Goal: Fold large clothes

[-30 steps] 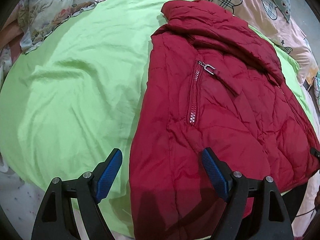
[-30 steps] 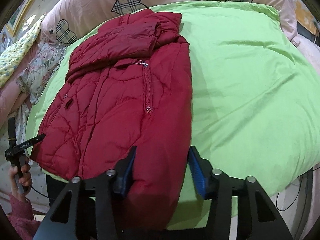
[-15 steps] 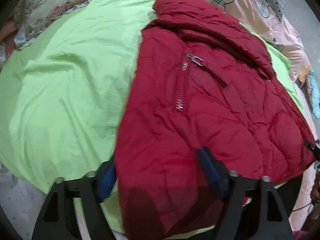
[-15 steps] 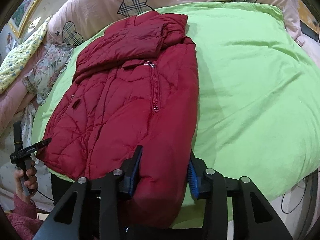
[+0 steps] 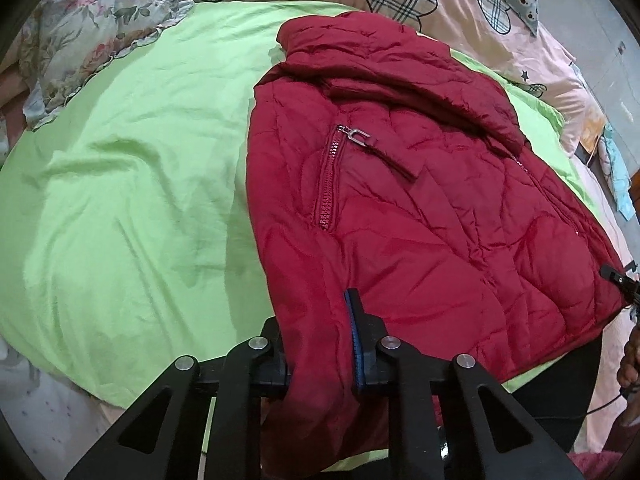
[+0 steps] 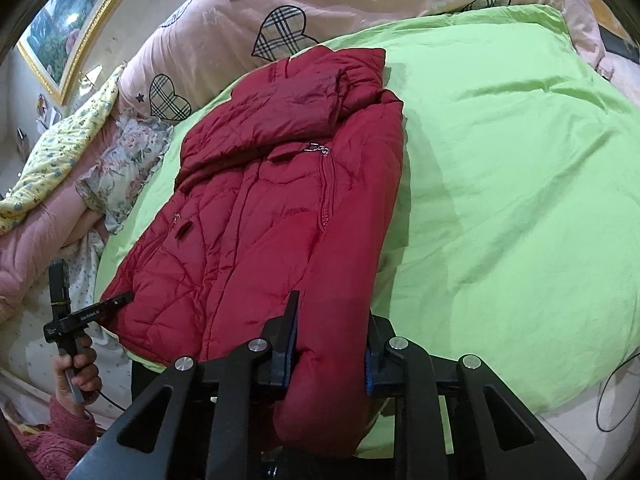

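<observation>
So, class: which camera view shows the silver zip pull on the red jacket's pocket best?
The left wrist view: the zip pull lies large and sharp on the red jacket, its forked shape clear. In the right wrist view the pull is only a small silver glint.

Bare green sheet (image 6: 500,168) beside jacket (image 6: 280,200)

The red quilted jacket (image 5: 420,220) lies flat on the green bedspread (image 5: 120,180), already folded narrower, its collar end toward the pink heart-print quilt (image 6: 320,0) at the far side of the bedspread. A sleeve is folded across the upper part, below the collar. A zipped pocket with a metal pull (image 5: 358,136) faces up. The hem end hangs over the bedspread's near edge, bunched into a puffy fold.
</observation>
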Demonstrator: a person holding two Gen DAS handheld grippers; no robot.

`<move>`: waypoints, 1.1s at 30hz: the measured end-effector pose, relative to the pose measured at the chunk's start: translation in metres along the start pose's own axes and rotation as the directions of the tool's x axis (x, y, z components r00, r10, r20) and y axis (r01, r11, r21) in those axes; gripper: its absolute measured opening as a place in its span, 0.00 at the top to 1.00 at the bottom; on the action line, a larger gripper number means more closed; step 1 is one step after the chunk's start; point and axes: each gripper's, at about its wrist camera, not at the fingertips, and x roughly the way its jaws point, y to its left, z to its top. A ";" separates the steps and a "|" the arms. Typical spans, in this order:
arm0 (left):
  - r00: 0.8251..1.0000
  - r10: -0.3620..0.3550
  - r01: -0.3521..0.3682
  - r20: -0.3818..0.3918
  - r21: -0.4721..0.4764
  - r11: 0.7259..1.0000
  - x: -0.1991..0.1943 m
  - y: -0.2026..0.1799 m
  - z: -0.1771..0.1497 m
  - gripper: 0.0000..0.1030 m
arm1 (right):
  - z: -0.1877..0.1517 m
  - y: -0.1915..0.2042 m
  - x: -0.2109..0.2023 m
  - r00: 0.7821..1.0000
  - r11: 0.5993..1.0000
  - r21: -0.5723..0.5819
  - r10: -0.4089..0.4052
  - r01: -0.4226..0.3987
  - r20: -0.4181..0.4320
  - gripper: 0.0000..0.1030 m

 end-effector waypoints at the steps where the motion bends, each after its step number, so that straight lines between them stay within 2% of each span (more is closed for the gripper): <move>1: 1.000 -0.007 0.007 0.003 -0.007 1.000 -0.002 0.000 0.001 0.84 | 0.001 0.000 0.000 1.000 1.000 0.004 0.007 -0.007 0.003 0.78; 16: 0.995 -0.033 0.031 0.097 0.028 0.999 -0.046 -0.005 0.007 0.88 | 0.014 -0.003 -0.025 0.993 0.994 0.018 0.102 -0.103 0.067 0.80; 27: 0.979 -0.057 0.050 0.198 0.039 0.998 -0.068 -0.007 0.040 0.88 | 0.050 -0.012 -0.032 0.974 0.982 0.047 0.176 -0.184 0.145 0.80; 33: 0.972 -0.056 0.048 0.230 0.042 0.998 -0.066 -0.006 0.059 0.88 | 0.072 -0.012 -0.030 0.966 0.980 0.059 0.176 -0.190 0.187 0.80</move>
